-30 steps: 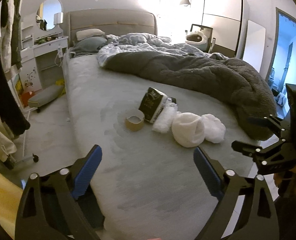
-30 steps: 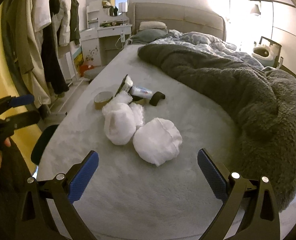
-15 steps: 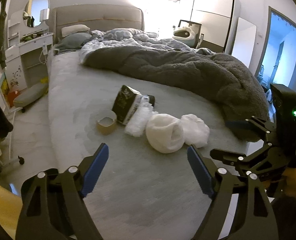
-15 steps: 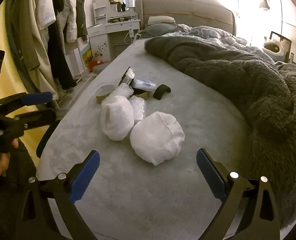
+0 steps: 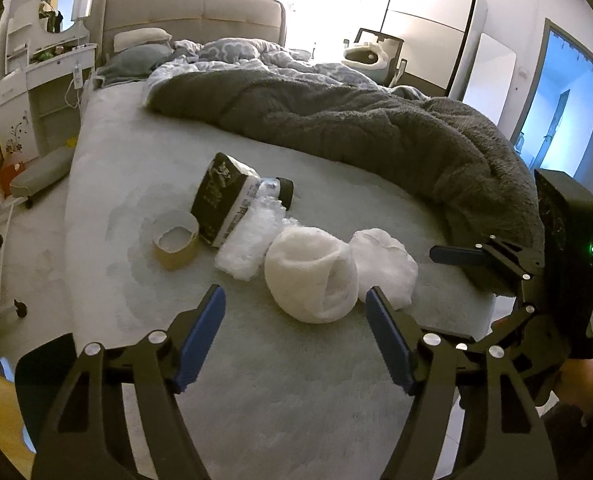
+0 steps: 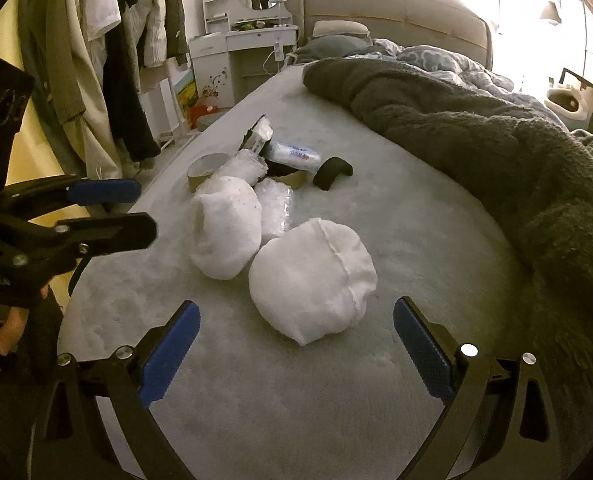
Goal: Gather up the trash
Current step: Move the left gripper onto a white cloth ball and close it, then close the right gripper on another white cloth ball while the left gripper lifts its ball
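Both grippers hover over the foot end of the bed (image 5: 144,320), pointed down at a trash pile in mid-frame.

Left gripper (image 5: 294,334) — jaws have just been closing, now roughly half open, nothing between the blue pads. In its view the near white wad (image 5: 310,274) sits just above the gap at frame centre, not touched. In the right wrist view this gripper (image 6: 108,208) shows at the left edge, a hand (image 6: 0,320) under it.

Right gripper (image 6: 294,354) — jaws wide apart, empty. The round white wad (image 6: 312,276) lies just above the gap, lower centre of its frame, pads clear of it. In the left wrist view this gripper (image 5: 508,264) sits at the right edge.

Trash layout, left wrist view:
- 2 white wads side by side, touching — the 2nd (image 5: 382,266) to the right of the 1st.
- bubble wrap (image 5: 252,240) just left of them, against the black packet (image 5: 222,198).
- tape roll core (image 5: 175,244) left of the packet, upright on the sheet.
- plastic bottle (image 5: 270,188) behind the packet, dark cap to the right.

Right wrist view also shows a small black curved piece (image 6: 332,170) right of the bottle, apart from the wads.

Grey fleece blanket (image 5: 376,136) runs across the upper right of the bed, clear of the pile.
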A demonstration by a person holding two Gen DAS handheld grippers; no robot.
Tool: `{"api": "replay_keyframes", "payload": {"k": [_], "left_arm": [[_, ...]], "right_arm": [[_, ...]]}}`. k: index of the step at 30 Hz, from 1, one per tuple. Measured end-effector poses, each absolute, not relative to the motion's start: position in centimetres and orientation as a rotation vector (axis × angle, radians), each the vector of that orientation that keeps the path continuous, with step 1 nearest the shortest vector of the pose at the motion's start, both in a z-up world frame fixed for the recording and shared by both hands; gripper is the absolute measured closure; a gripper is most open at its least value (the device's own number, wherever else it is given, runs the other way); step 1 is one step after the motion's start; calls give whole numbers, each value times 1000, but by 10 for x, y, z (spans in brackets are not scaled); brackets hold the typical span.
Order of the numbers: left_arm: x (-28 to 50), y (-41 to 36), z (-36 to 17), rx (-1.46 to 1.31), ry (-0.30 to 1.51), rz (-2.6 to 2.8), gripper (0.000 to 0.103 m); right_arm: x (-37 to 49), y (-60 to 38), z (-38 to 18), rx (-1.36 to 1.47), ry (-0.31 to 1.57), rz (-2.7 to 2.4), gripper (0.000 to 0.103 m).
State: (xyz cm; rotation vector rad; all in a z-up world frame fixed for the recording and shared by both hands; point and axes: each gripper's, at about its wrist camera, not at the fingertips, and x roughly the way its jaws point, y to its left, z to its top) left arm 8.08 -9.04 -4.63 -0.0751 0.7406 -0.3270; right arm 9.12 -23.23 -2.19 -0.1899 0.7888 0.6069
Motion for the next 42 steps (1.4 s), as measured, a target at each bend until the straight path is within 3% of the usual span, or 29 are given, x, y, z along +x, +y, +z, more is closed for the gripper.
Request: {"api": "replay_keyframes", "payload": {"k": [9, 25, 33, 42], "left_arm": [[104, -102, -58, -99, 770, -343, 32], [118, -113, -64, -70, 800, -366, 62], [102, -107, -36, -85, 710, -394, 62], [92, -79, -19, -115, 672, -333, 62]], "right_arm": [[98, -231, -29, -193, 806, 610, 5], [122, -229, -46, -197, 877, 575, 5], [130, -230, -50, -146, 917, 595, 22], [135, -224, -46, -142, 922, 595, 51]]}}
